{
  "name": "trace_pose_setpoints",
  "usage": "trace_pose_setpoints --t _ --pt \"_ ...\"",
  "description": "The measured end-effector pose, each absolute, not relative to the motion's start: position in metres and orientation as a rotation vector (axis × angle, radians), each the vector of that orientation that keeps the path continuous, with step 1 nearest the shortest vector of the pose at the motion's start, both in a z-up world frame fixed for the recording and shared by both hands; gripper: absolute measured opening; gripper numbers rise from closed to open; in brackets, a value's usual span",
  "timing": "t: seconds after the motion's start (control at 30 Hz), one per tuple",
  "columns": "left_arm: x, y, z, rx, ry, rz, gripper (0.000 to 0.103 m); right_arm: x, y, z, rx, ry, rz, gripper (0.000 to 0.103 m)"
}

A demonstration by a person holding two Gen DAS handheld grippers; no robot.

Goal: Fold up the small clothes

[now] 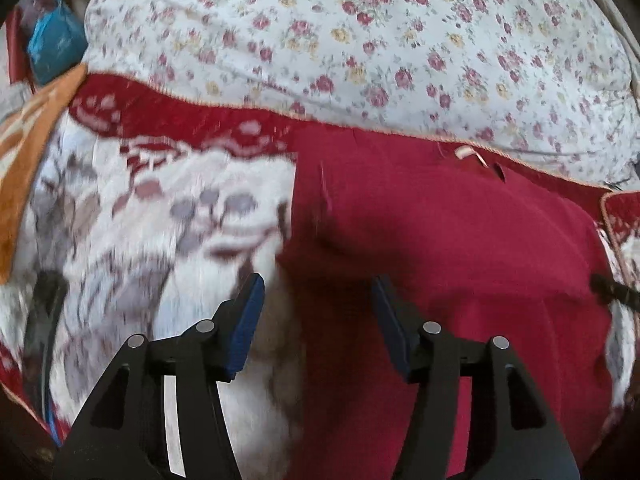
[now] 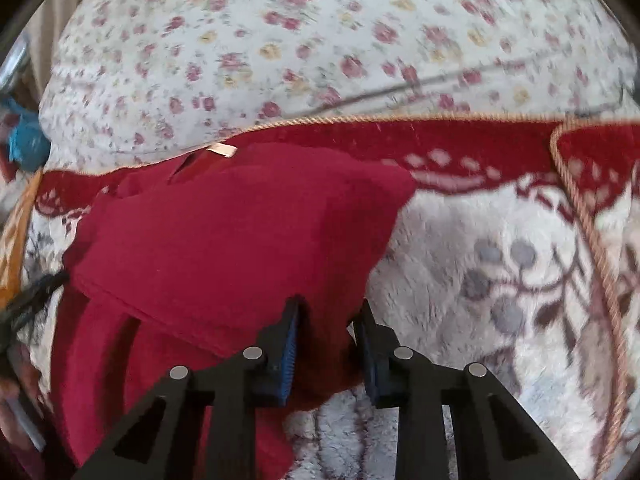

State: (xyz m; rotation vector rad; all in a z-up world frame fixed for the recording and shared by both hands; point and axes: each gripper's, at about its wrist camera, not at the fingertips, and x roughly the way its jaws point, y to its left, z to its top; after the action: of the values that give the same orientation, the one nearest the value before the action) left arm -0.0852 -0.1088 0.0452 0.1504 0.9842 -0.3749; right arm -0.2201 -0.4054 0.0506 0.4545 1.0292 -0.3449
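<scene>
A dark red garment [image 1: 440,240] lies on a red and white fleece blanket [image 1: 160,220]. In the left wrist view my left gripper [image 1: 318,292] is open, its fingers astride the garment's left edge, close above the cloth and holding nothing. In the right wrist view the garment [image 2: 224,232] is folded over itself, with a pale neck label [image 2: 222,150] at its far edge. My right gripper [image 2: 326,316] has its fingers around a bunch of the garment's lower right part, with red cloth filling the gap between the pads.
A white quilt with small red flowers [image 1: 360,32] covers the far side; it also shows in the right wrist view [image 2: 280,40]. An orange patterned cloth [image 1: 32,144] and a blue item [image 1: 52,44] lie at the far left. A corded blanket edge [image 2: 588,216] runs at right.
</scene>
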Motion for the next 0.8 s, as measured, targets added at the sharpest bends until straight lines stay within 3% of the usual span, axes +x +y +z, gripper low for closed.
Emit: trace_pose_setpoints --t 0.13,0.2,0.67,0.73,0.8 --pt "-0.116 -0.095 0.044 0.177 1.003 -0.399 0.056 -0.241 -0.414 0.062 0.576 0.991 -0.373 0.032" --pt "-0.129 -0.091 0.043 0.187 1.015 -0.411 0.056 -0.258 -0.414 0.070 0.649 0.960 -0.355 0.051" --pt "-0.186 -0.065 0.045 0.184 1.042 -0.431 0.056 -0.270 -0.371 0.058 0.599 0.936 -0.249 0.052" --pt "-0.190 -0.061 0.046 0.181 1.039 -0.425 0.056 -0.266 -0.376 0.049 0.612 0.932 -0.256 0.040" --pt "-0.193 -0.054 0.048 0.175 1.040 -0.419 0.056 -0.268 -0.375 0.052 0.564 0.925 -0.273 0.013"
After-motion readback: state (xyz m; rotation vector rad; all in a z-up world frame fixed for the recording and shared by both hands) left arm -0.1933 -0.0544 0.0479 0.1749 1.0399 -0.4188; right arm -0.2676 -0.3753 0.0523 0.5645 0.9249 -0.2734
